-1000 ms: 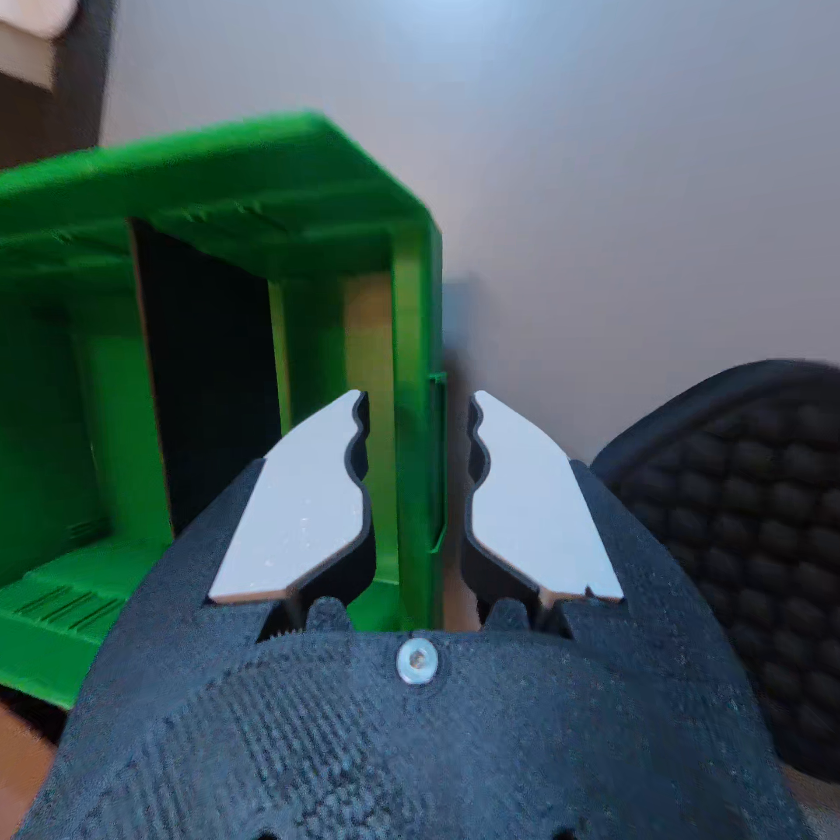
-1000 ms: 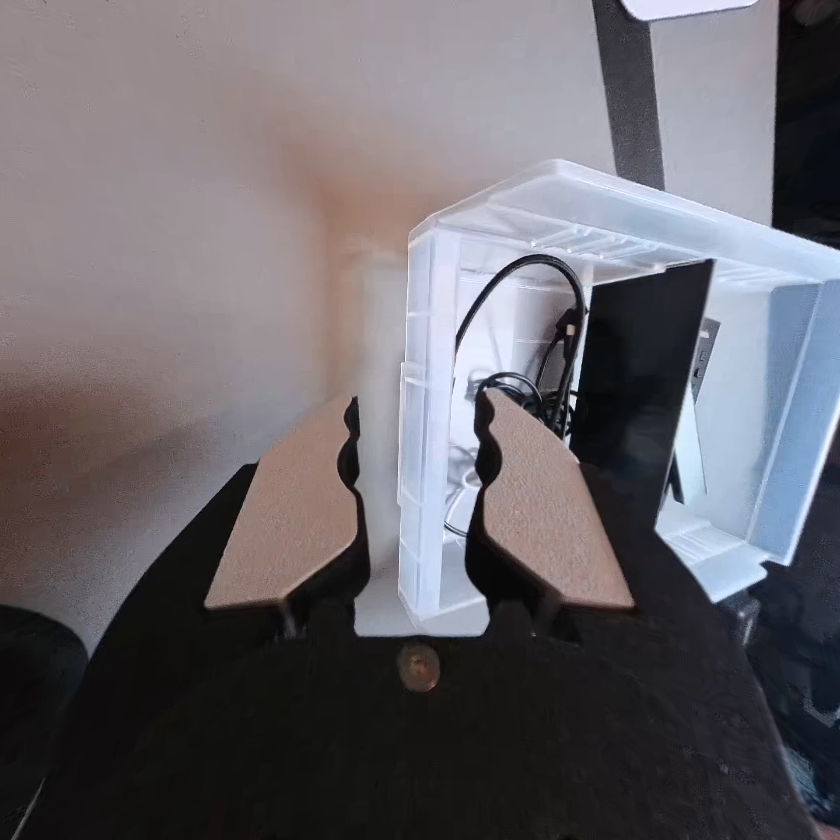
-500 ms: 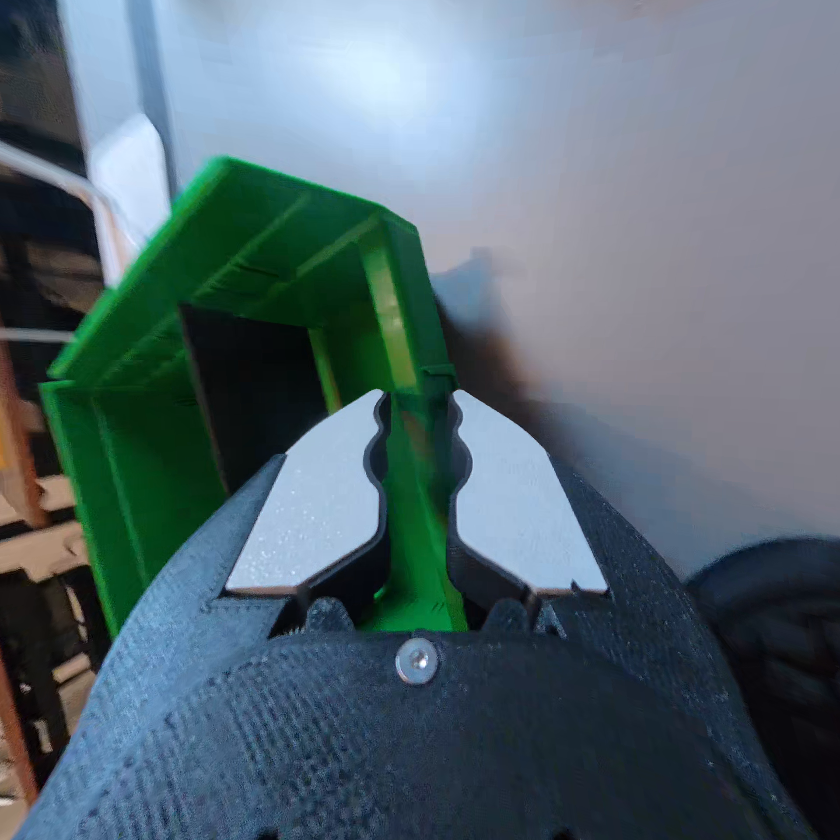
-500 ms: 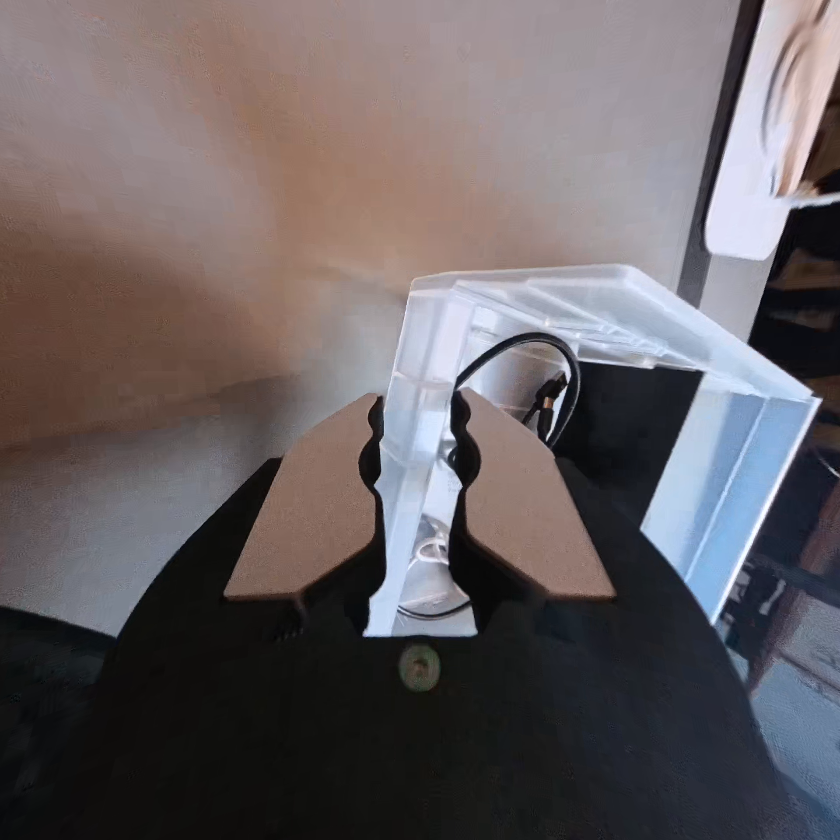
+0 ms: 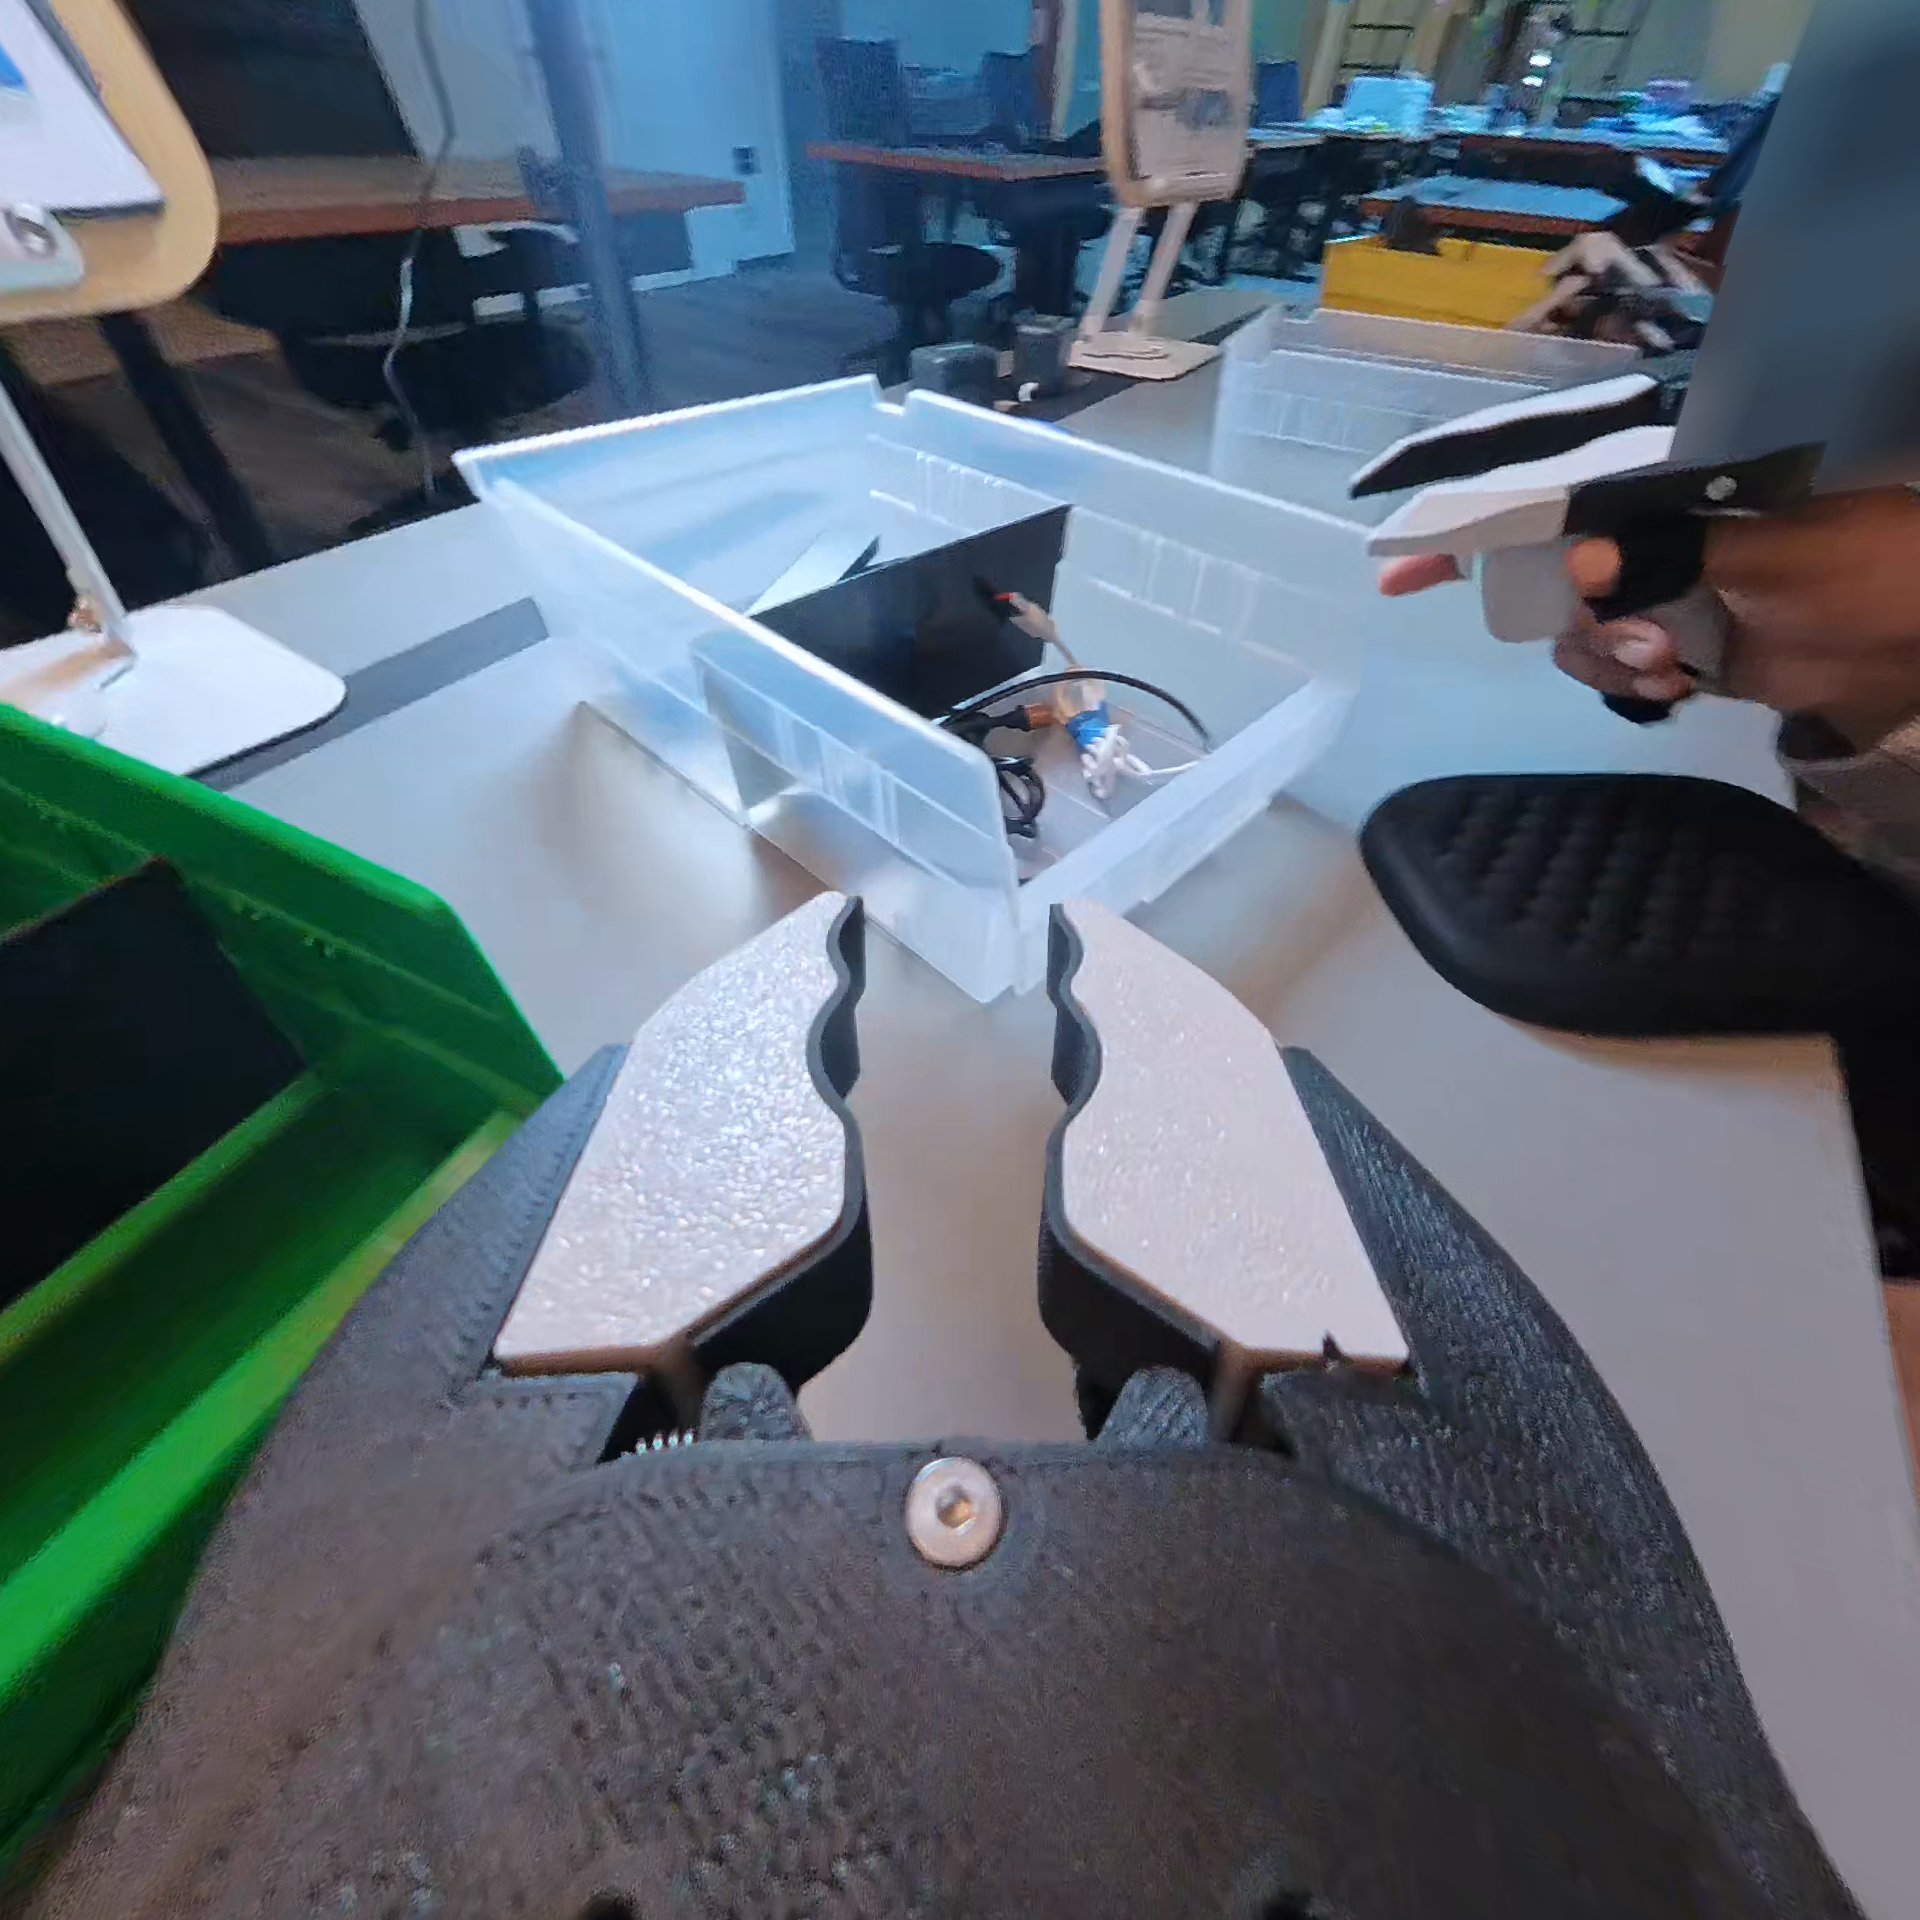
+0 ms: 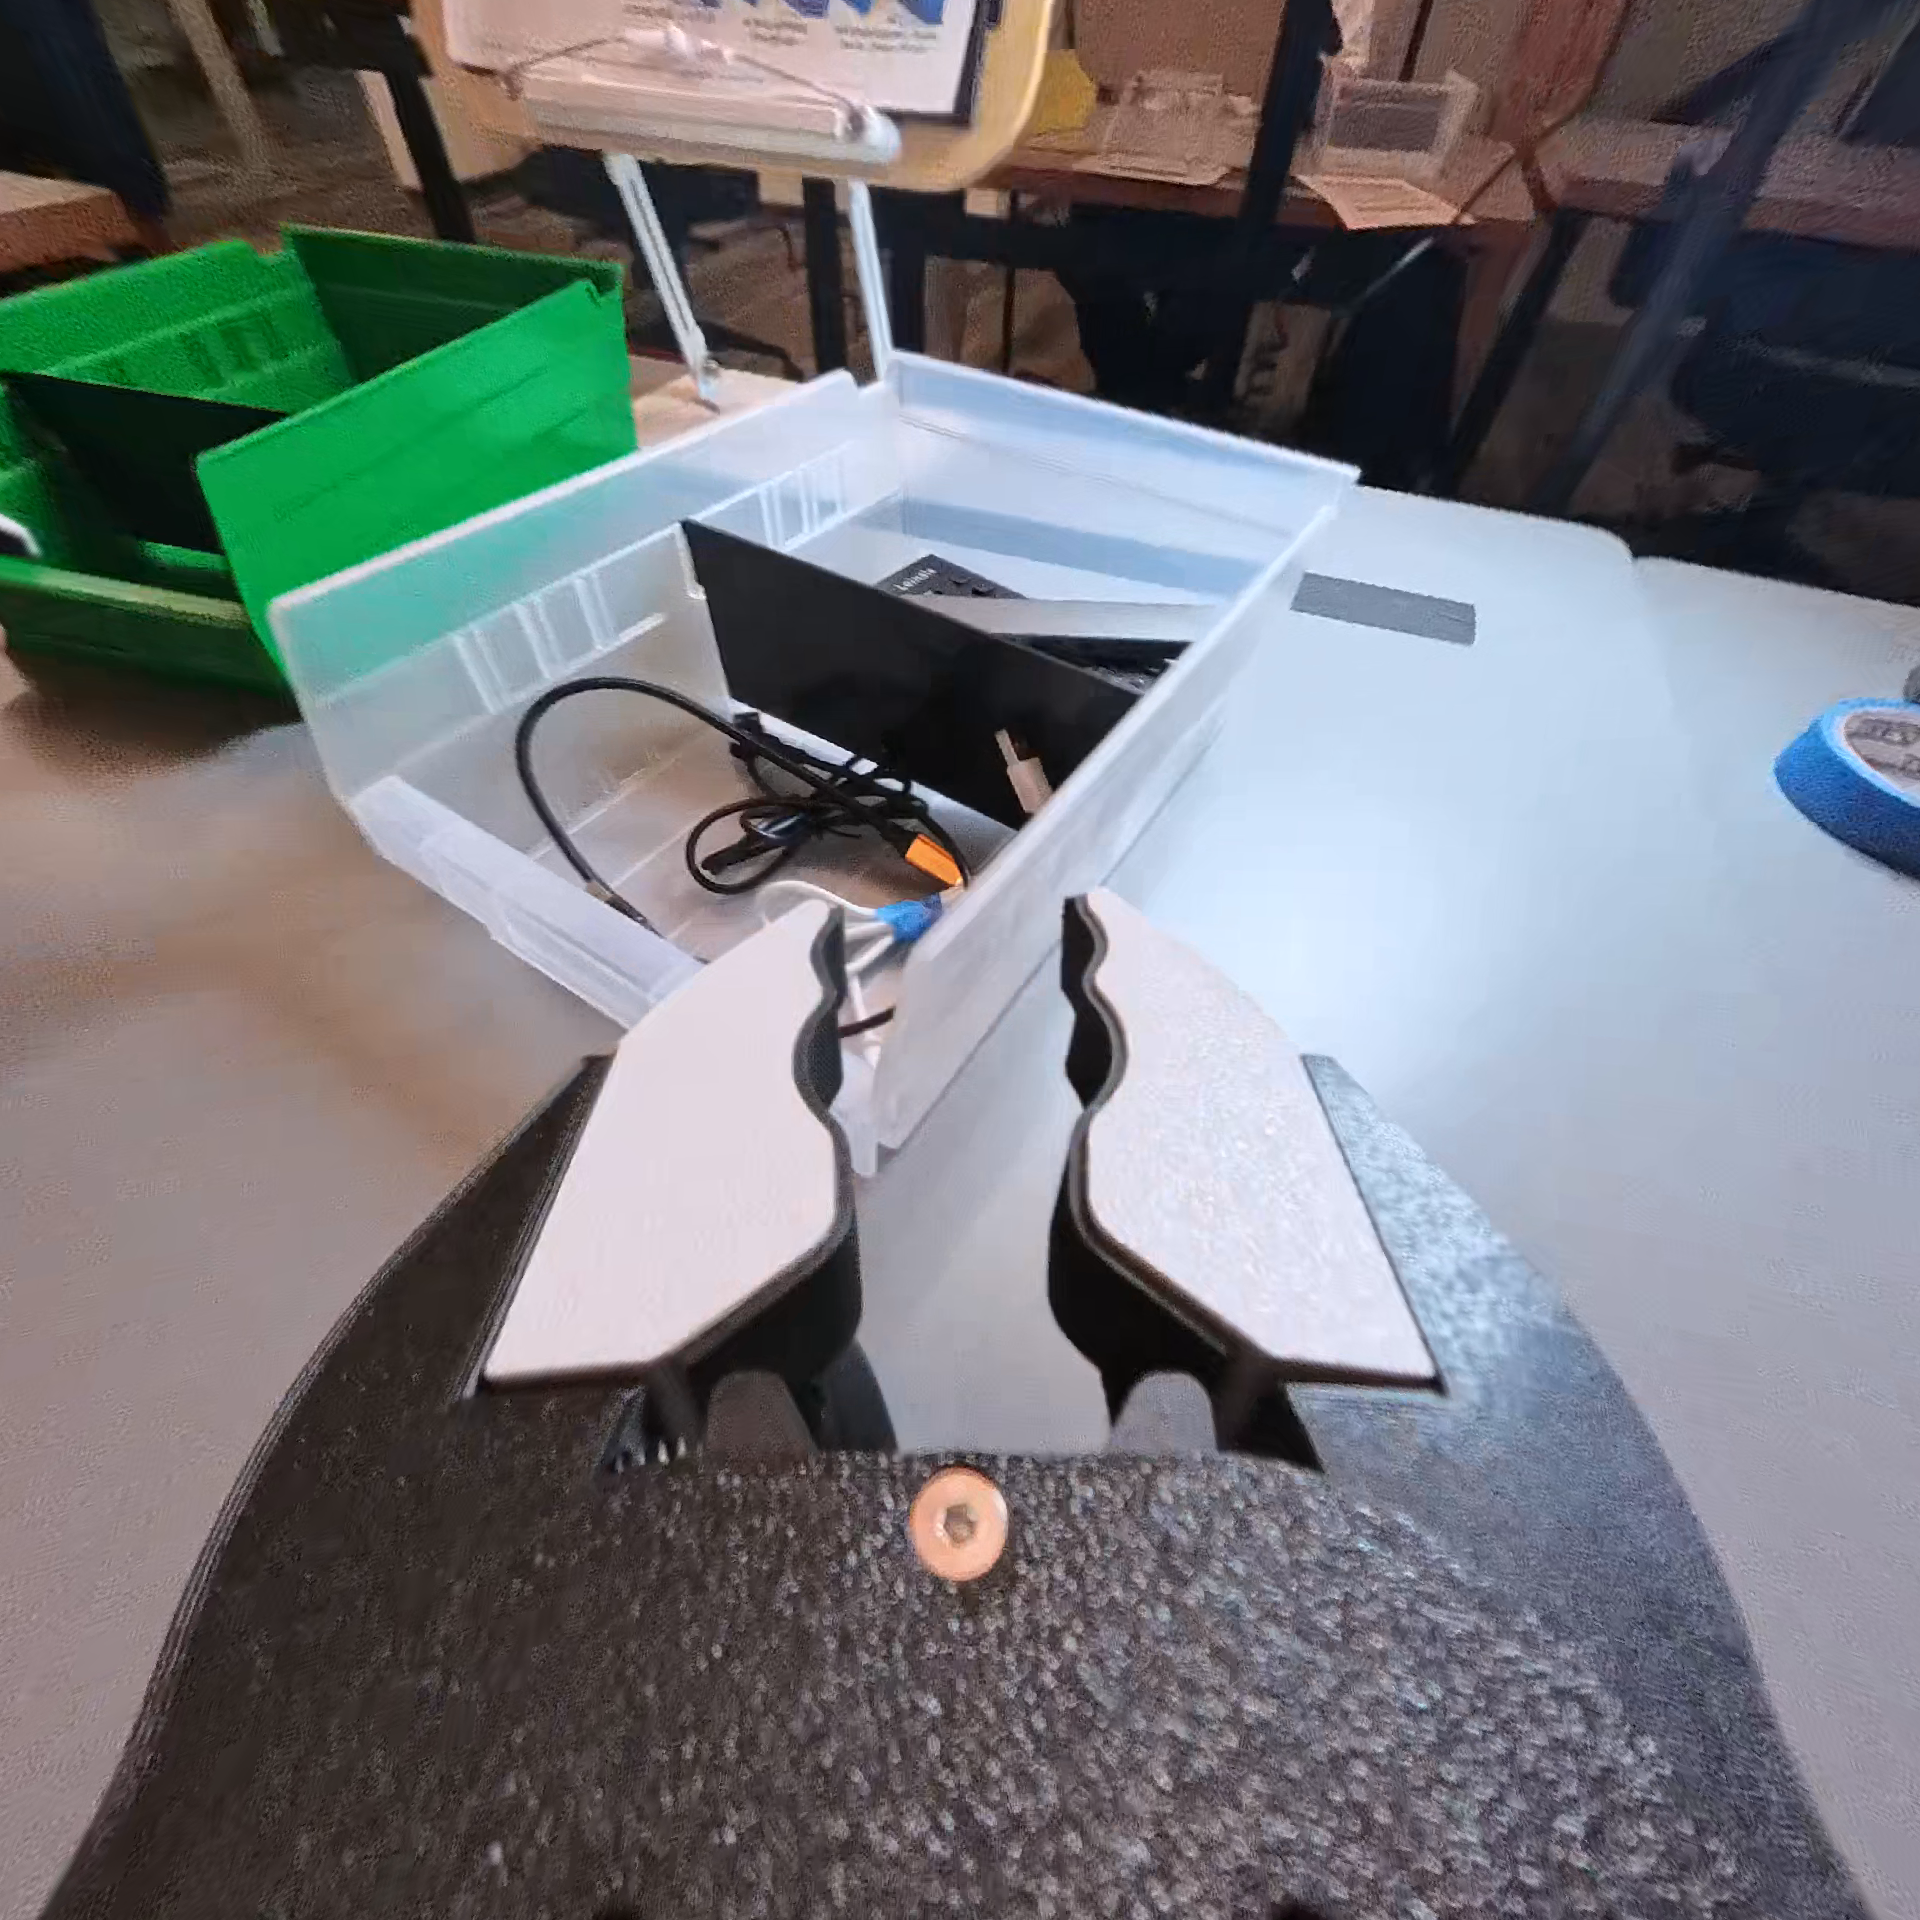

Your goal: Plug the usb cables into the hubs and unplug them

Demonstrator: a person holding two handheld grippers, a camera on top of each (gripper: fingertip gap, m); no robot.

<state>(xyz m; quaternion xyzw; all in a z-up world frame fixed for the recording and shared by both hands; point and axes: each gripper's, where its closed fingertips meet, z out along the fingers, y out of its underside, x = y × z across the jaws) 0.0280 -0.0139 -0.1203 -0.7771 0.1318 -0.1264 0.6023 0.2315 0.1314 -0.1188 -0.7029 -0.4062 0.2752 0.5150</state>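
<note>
Two bins: green bin [image 6: 416, 468] beside clear bin [image 6: 1091, 790]; tape roll [image 6: 1860, 779] apart.

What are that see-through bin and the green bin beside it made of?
Clear bin: probably moulded plastic, frosted and translucent, since the cables show through its ribbed walls. Green bin: seemingly the same kind of plastic, opaque, with a slight sheen and moulded ridges.

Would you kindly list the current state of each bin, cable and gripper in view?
left gripper: open, empty
right gripper: open, empty
clear bin: upright on the table
cables: loose, tangled in the clear bin
green bin: upright on the table
</note>
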